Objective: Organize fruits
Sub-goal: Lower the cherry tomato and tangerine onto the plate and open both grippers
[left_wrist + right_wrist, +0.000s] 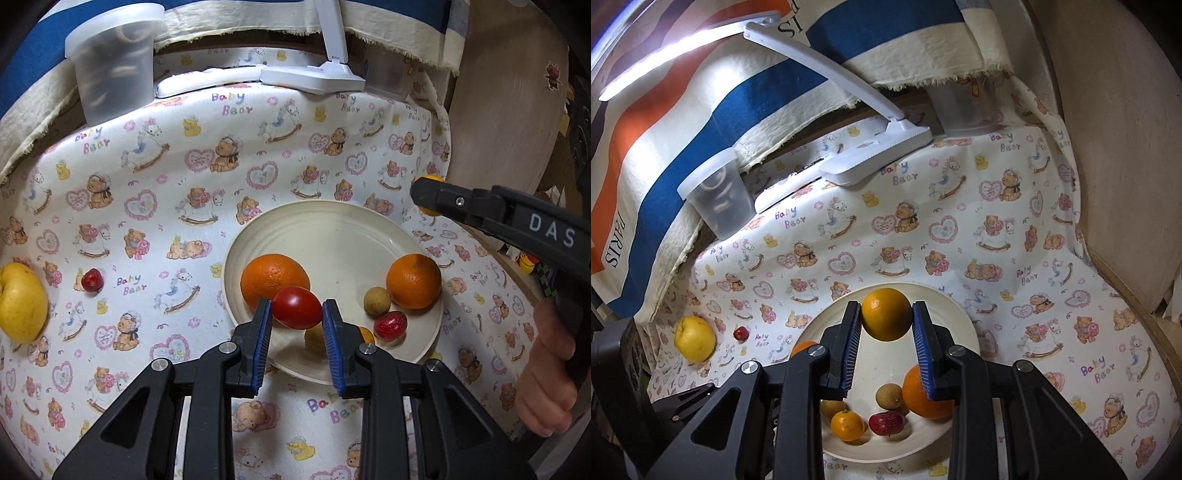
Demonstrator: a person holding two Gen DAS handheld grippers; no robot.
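From the left wrist, the left gripper [297,308] pinches a smooth red tomato [297,307] above the near edge of a cream plate [343,229] already holding two dimpled oranges. From the right wrist, the right gripper [886,319] clamps a small round orange [886,314] over that plate; each fruit likely needs lowering and releasing next.

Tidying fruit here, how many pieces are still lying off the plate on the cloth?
2: a large yellow apple at the cloth's left edge, and a small dark-red fruit just right of it. Others may lie outside both views.
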